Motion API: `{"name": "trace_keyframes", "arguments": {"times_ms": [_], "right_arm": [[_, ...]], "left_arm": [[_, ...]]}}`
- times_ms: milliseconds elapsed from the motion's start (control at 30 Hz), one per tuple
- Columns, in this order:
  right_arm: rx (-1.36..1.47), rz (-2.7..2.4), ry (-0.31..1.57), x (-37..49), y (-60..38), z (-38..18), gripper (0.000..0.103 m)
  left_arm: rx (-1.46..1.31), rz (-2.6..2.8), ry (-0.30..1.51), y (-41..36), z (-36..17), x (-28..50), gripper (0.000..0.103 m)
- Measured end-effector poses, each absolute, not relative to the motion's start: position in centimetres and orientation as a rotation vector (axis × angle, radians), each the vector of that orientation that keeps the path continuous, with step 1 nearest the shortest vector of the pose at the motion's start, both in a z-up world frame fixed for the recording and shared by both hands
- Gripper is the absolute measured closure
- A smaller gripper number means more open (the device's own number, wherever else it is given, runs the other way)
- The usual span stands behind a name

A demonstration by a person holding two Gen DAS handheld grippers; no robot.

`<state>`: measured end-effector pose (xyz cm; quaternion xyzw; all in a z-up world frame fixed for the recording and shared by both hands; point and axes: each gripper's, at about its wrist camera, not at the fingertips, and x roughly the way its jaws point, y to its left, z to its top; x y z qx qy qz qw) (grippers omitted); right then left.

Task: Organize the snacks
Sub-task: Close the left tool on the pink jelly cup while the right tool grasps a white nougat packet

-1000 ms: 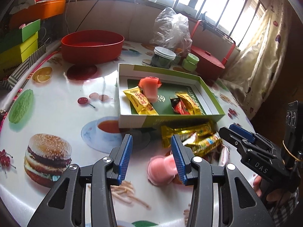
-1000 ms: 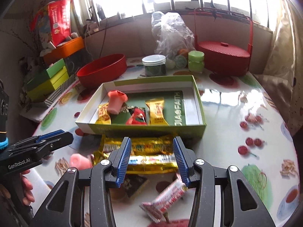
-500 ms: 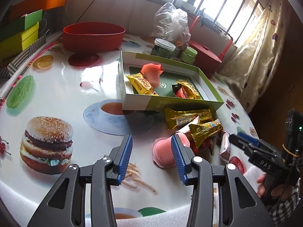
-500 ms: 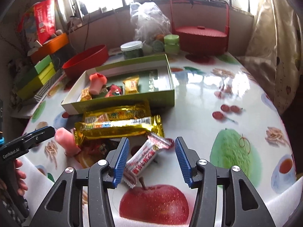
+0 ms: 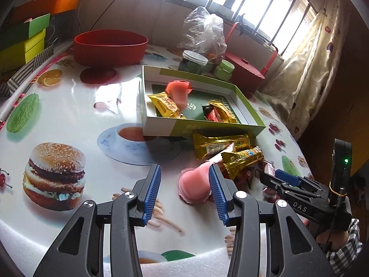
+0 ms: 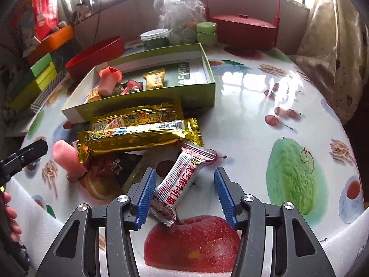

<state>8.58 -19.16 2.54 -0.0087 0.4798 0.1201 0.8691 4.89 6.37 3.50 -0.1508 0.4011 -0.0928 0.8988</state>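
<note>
A green-and-white open box [image 5: 207,131] [image 6: 147,97] on the table holds a pink jelly cup [image 5: 178,92] and several small snack packets. In front of it lie two gold snack bars [image 6: 140,131] [image 5: 221,143]. My left gripper [image 5: 184,189] is open, with a pink jelly cup [image 5: 196,185] [image 6: 66,161] lying on its side between the fingers, against the right pad. My right gripper [image 6: 183,195] is open around a silver-and-red candy bar [image 6: 182,180] that lies on the table by its left pad. A dark packet [image 6: 120,168] lies under the gold bars.
A red bowl [image 5: 110,46], a dark jar with a white lid [image 5: 193,62], a small green jar [image 5: 224,69], a plastic bag [image 5: 203,32] and a red basket [image 6: 244,27] stand behind the box. Coloured boxes [image 5: 23,41] are stacked at the far left.
The right gripper drew back towards the near table edge and came down around the silver-and-red candy bar. The left gripper moved a little closer to the pink jelly cup.
</note>
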Motion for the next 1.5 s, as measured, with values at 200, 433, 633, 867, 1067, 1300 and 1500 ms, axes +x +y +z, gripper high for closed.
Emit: {"name": "trace_keyframes", "arguments": {"times_ms": [200,433,633,867,1067,1300,1500], "right_arm": [[-0.042,0.202,1.005,8.3,-20.4,2.5,0.051],[-0.053,0.191,0.998,8.6,-21.2,2.5,0.051],[-0.06,0.194,0.987,8.3,-21.2,2.5,0.066],[-0.042,0.199,0.976,8.4,-21.4,2.5,0.073],[-0.042,0.199,0.975,8.4,-21.5,2.5,0.073],[-0.047,0.196,0.975,8.4,-21.5,2.5,0.073],[-0.046,0.198,0.975,8.4,-21.5,2.5,0.073]], "left_arm": [[-0.276,-0.218,0.835,5.4,3.4,4.7,0.058],[-0.253,-0.217,0.864,4.6,2.7,5.0,0.045],[-0.219,-0.201,0.893,3.7,1.9,5.6,0.045],[-0.185,-0.169,0.914,3.2,1.1,6.3,0.045],[-0.157,-0.153,0.914,2.8,1.0,6.7,0.045],[-0.157,-0.127,0.909,2.8,0.9,7.2,0.045],[-0.166,-0.132,0.894,2.9,1.0,7.2,0.057]]}}
